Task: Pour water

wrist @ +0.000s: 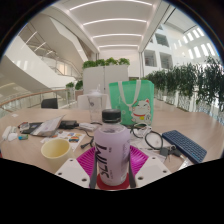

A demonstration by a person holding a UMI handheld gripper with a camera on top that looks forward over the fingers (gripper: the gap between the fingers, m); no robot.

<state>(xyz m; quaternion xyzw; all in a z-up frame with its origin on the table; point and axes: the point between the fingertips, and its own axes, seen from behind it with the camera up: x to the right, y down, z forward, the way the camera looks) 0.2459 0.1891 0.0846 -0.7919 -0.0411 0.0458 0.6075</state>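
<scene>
A bright, high atrium with curved white balconies and tall potted plants lay behind the cluttered table [180, 122]. The gripper [111, 176] was clenched on a clear water bottle [111, 150] with a white cap, its magenta pads [100, 181] pressing both sides, upright at the table's near edge. A yellow bowl [56, 149] stood just beside it, a dark keyboard [186, 146] toward the opposite side, and a green-and-white bag [131, 100] farther back.
</scene>
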